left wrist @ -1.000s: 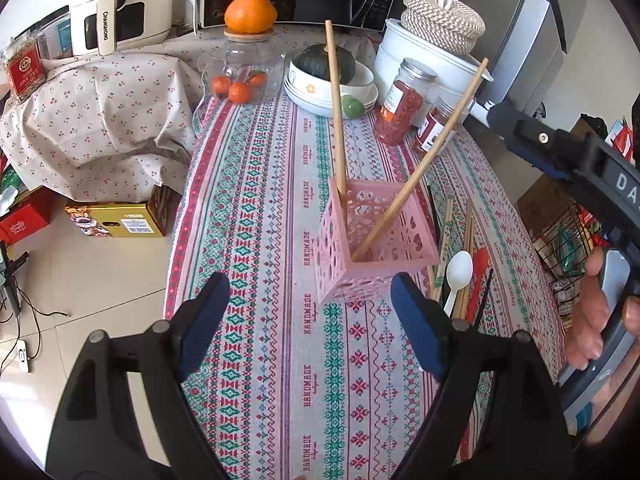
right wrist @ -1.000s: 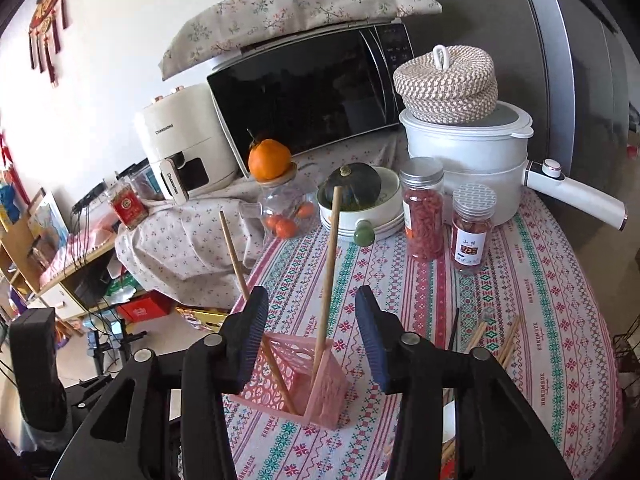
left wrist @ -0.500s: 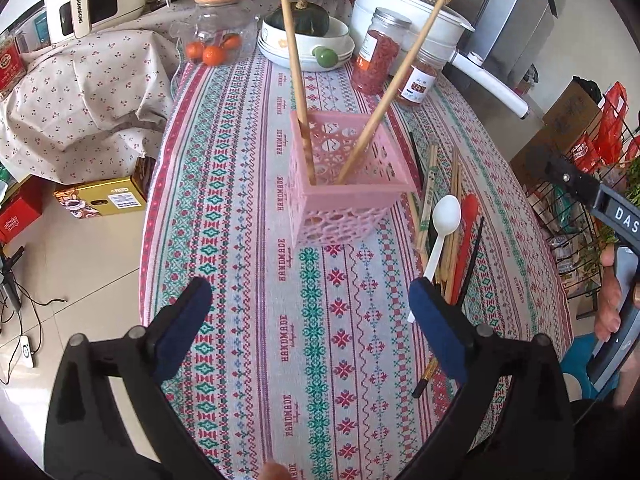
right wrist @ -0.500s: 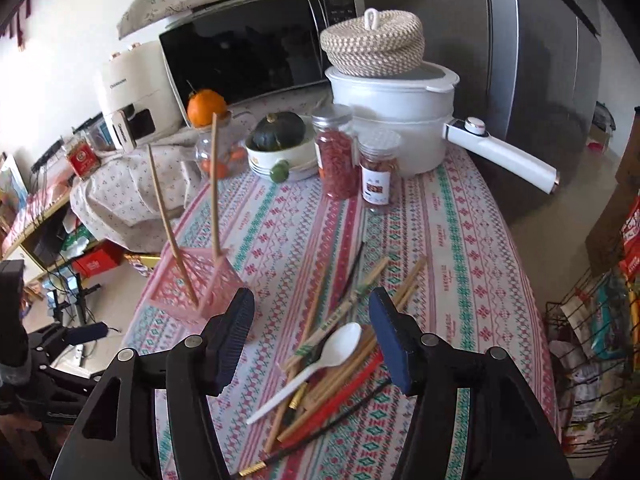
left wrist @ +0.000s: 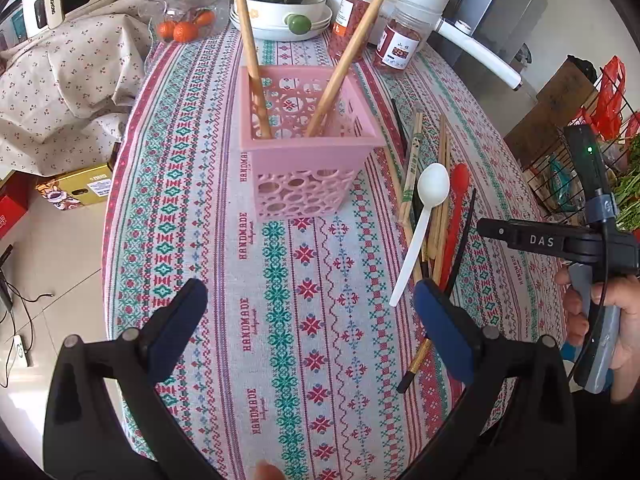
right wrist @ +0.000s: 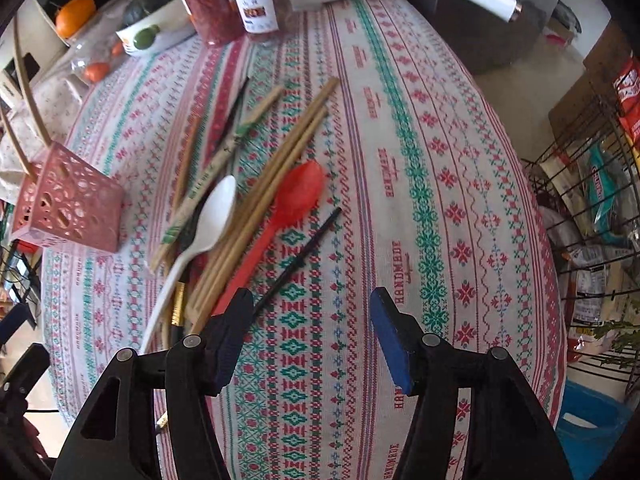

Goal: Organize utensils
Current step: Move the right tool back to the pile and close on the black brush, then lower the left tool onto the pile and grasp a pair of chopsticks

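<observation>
Left gripper (left wrist: 308, 318): jaws wide apart, empty, above the patterned tablecloth (left wrist: 292, 320).
Right gripper (right wrist: 312, 338): jaws apart, empty, near the loose utensils.
Pink perforated plastic basket (left wrist: 304, 160): holds two wooden chopsticks (left wrist: 252, 56).
White plastic spoon (right wrist: 200, 236): lies among loose chopsticks beside the red plastic spoon (right wrist: 288, 208).

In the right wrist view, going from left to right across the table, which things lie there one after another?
pink basket → white spoon → red spoon → thin black stick → bare patterned tablecloth, with the wire rack past the table edge.
</observation>
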